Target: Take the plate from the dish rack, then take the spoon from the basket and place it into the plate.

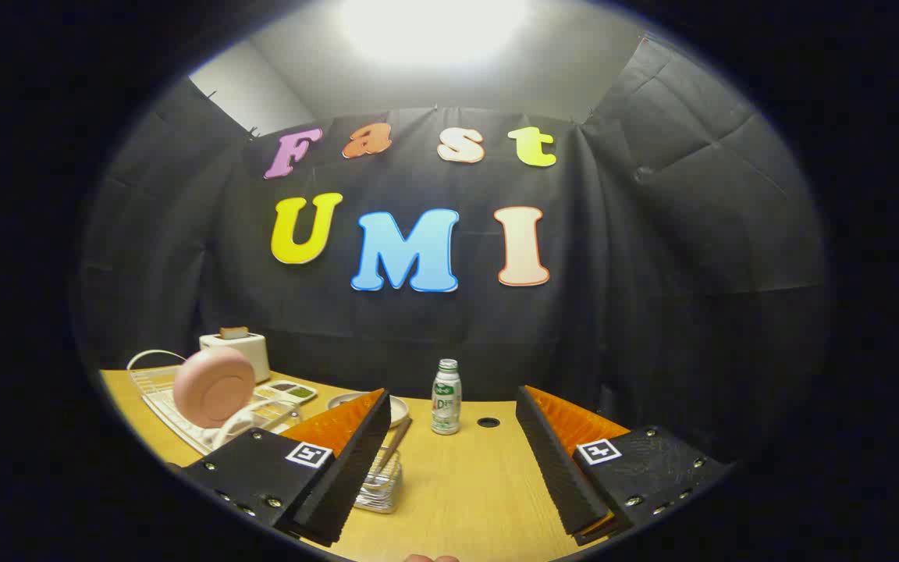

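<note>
- The gripper (pixel 449 460) sits at the bottom centre of the frame with its jaws wide apart and nothing between them; bare surface shows in the gap.
- The round pink plate (pixel 214 386) stands on edge in the white wire dish rack (pixel 159 400) at lower left, well apart from the jaws and beyond the left one. Its flat face is turned toward the camera.
- Judgement on the plate: it looks rigid and smooth, probably plastic or ceramic, light to moderate in weight, and likely slippery on its glazed face. The sensible hold is across the upper rim, one jaw on each face, then lift straight up out of the rack wires to avoid snagging.
- The clear basket (pixel 381 485) rests on the pale wooden surface (pixel 465 484) just beside the left jaw, partly hidden by it. A slim handle (pixel 395 443) leans out of it; this is probably the spoon, though the bowl end is hidden.
- Judgement on the spoon: thin, stiff, light, and apt to pivot if pinched near one end; a hold at mid-handle suits it best.
- A small green-and-white bottle (pixel 446 396) stands upright at centre, beyond the jaws.
- A white toaster (pixel 237 350) stands behind the rack.
- Neither task step appears begun: the plate is in the rack.
</note>
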